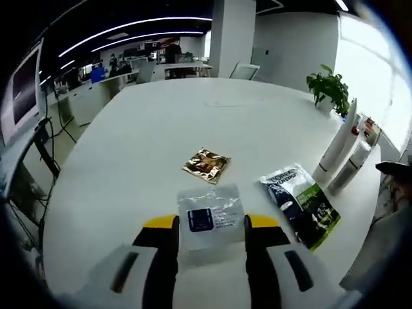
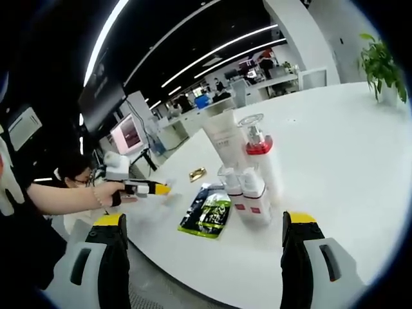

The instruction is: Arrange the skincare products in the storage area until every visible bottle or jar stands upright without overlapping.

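1. Your right gripper has its jaws spread wide and holds nothing. Its view shows four upright bottles clustered on the white table.
2. The green packet lies flat just left of the bottles.
3. Your left gripper pinches a clear sachet, with the gold sachet just beyond it.
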Action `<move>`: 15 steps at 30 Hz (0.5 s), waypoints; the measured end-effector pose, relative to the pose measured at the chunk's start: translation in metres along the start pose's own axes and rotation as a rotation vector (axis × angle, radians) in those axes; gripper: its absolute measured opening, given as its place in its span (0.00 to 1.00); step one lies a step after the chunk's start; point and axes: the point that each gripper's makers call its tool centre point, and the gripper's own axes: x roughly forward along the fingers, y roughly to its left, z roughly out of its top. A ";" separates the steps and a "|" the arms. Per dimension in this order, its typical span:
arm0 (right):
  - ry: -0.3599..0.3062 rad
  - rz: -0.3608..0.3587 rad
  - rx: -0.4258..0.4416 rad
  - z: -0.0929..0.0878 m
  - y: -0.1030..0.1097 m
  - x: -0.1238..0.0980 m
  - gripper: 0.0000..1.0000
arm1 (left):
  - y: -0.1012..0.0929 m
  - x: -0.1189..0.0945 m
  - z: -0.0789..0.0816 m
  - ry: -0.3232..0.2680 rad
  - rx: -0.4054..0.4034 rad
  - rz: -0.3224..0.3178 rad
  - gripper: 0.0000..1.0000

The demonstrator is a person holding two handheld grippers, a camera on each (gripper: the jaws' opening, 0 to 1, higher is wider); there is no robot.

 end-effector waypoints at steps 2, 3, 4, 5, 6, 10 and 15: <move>-0.004 0.005 0.000 0.001 0.001 0.000 0.98 | -0.003 -0.004 0.003 -0.015 -0.002 -0.006 0.39; -0.004 0.007 -0.004 0.001 0.001 0.000 0.97 | -0.007 -0.008 0.005 -0.026 0.001 -0.011 0.39; -0.003 0.008 -0.004 0.001 0.002 0.000 0.97 | -0.009 -0.011 0.007 -0.032 0.002 -0.011 0.39; -0.003 0.011 -0.004 0.001 0.003 0.000 0.97 | -0.009 -0.014 0.007 -0.039 0.003 -0.013 0.39; -0.005 0.013 -0.005 0.001 0.003 0.000 0.97 | -0.009 -0.015 0.008 -0.044 0.003 -0.015 0.39; -0.008 0.020 -0.008 0.002 0.005 0.000 0.97 | -0.017 -0.028 0.009 -0.062 0.003 -0.018 0.39; -0.018 0.025 -0.014 0.003 0.007 -0.001 0.99 | -0.025 -0.036 0.011 -0.079 0.006 -0.027 0.39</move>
